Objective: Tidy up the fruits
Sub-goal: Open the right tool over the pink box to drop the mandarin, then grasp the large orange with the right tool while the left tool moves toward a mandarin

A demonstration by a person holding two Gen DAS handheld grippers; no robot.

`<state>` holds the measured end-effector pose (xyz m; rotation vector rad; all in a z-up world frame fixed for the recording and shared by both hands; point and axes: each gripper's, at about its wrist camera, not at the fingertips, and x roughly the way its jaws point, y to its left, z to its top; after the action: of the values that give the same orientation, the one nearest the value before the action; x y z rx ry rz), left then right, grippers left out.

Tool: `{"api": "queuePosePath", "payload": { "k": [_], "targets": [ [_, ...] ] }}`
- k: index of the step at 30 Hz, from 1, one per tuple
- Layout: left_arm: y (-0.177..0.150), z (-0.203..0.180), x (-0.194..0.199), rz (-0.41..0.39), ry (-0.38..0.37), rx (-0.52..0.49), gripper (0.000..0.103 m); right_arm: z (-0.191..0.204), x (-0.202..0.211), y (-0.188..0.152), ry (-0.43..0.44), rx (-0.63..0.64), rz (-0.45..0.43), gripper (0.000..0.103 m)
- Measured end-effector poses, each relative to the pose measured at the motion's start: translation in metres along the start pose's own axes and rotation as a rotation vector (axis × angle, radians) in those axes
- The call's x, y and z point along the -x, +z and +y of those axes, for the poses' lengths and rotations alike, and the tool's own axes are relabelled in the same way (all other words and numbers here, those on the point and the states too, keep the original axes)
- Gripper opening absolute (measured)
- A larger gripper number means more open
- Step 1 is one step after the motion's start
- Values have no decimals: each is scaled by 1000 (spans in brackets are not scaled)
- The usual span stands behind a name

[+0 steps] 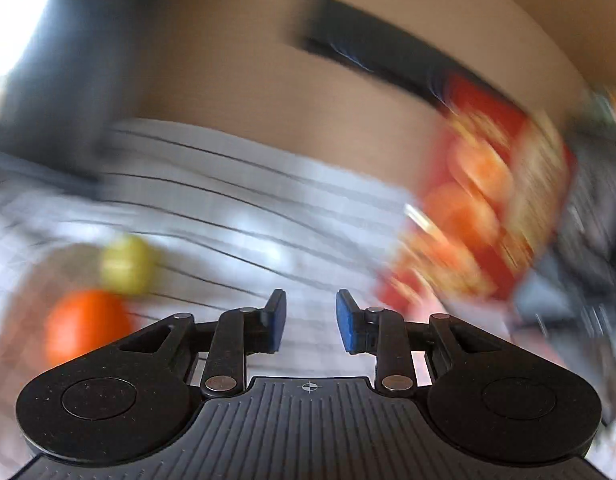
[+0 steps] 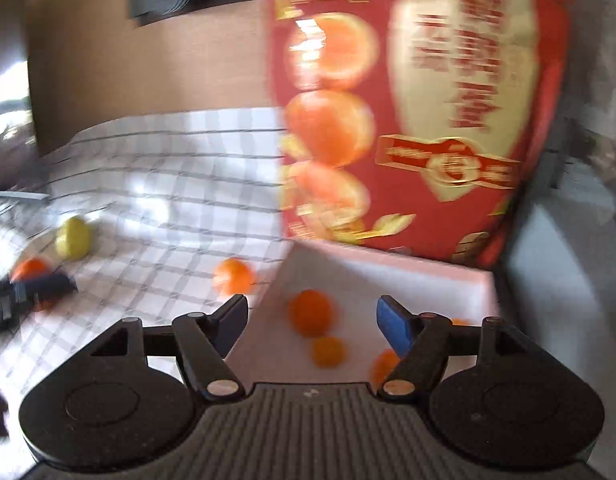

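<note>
Both views are motion-blurred. In the left wrist view my left gripper (image 1: 311, 322) is open and empty above the checked tablecloth (image 1: 235, 216). An orange (image 1: 87, 324) and a yellow-green fruit (image 1: 125, 265) lie to its left. In the right wrist view my right gripper (image 2: 312, 330) is open and empty over a white box (image 2: 388, 276) that holds three oranges (image 2: 311, 312). The box's red printed lid (image 2: 408, 100) stands upright behind. One orange (image 2: 232, 276) lies on the cloth just left of the box. The yellow-green fruit (image 2: 73, 237) and another orange (image 2: 31, 270) lie far left, by my left gripper's fingers (image 2: 43, 285).
The red lid also shows at the right of the left wrist view (image 1: 488, 200). A brown wall (image 1: 247, 92) with a dark strip (image 1: 380, 56) runs behind the table. A grey surface (image 2: 556, 264) lies right of the box.
</note>
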<state>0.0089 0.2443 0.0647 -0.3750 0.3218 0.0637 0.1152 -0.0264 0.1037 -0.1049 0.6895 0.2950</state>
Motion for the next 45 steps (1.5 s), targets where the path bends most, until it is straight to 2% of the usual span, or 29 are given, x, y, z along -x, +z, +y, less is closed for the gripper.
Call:
{"api": "queuePosePath", "payload": {
  "k": [4, 5, 7, 8, 9, 12, 15, 19, 26, 28, 31, 34, 39, 42, 43, 45],
  "targets": [
    [7, 81, 23, -156, 198, 184, 32, 51, -5, -2, 139, 19, 39, 74],
    [6, 95, 27, -185, 250, 199, 32, 66, -7, -3, 171, 31, 46, 74],
    [0, 110, 31, -257, 354, 166, 32, 102, -10, -5, 228, 76, 49, 75],
    [-2, 114, 31, -267, 407, 151, 32, 120, -13, -5, 245, 102, 45, 76],
    [0, 119, 28, -235, 453, 164, 32, 137, -16, -6, 260, 123, 37, 76],
    [0, 122, 26, -210, 496, 170, 32, 187, -31, -6, 327, 140, 24, 77],
    [0, 117, 24, -201, 552, 137, 32, 228, -59, -6, 407, 86, 53, 77],
    [-2, 121, 35, -233, 599, 153, 32, 269, -98, -5, 396, 54, 71, 77],
    [-1, 136, 44, -236, 623, 203, 32, 295, -153, -3, 441, -23, 187, 77],
    [-1, 134, 45, -239, 620, 199, 32, 301, -160, -7, 432, -1, 216, 77],
    [-1, 134, 42, -229, 613, 189, 32, 310, -157, -11, 395, 68, 191, 72],
    [-2, 134, 38, -211, 599, 187, 32, 309, -148, -11, 382, 117, 210, 71],
    [-4, 134, 35, -190, 582, 187, 32, 276, -125, -16, 393, 146, 256, 70],
    [-5, 132, 33, -177, 559, 186, 32, 239, -98, -26, 400, 158, 277, 70],
    [-6, 131, 32, -169, 535, 185, 32, 224, -89, -30, 403, 153, 286, 70],
    [-7, 127, 27, -142, 438, 178, 32, 186, -67, -41, 412, 123, 300, 70]
  ]
}}
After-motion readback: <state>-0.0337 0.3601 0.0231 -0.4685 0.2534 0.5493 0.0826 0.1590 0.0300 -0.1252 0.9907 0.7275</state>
